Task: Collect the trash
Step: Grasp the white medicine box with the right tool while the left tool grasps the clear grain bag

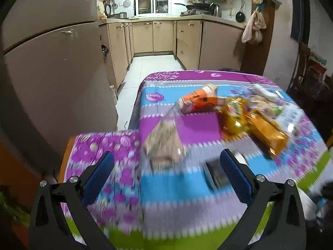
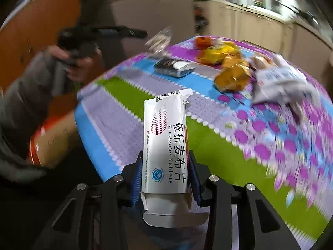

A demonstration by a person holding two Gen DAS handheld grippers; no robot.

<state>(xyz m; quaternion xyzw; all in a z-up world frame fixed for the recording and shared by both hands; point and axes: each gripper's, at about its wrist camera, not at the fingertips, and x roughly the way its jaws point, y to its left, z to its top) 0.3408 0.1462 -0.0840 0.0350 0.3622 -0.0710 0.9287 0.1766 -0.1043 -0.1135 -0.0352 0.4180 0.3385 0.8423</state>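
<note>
While clamped, tablet box (image 2: 165,143) between right gripper (image 2: 165,173) pads | pointing ahead

White tablet box (image 2: 165,145), end flaps open, lengthwise btwn right tool (image 2: 165,179) pads; wrappers (image 1: 239,114) strewn on tablecloth (image 1: 170,187).

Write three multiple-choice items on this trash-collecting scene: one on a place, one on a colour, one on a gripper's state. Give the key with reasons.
1. Where does the dark flat pack lie?
A. on the patterned tablecloth
B. on the kitchen floor
C. inside the fridge

2. What colour is the wrapper nearest the table's far edge in the left wrist view?
A. black
B. orange
C. green

3. How does the right gripper stand?
A. wide open and empty
B. shut on nothing
C. shut on the white tablet box

Key: 1 A, it rests on a blue stripe of the cloth. 2 B, its body is orange with a pale end. 3 C, both blue pads press the box's sides.
</note>
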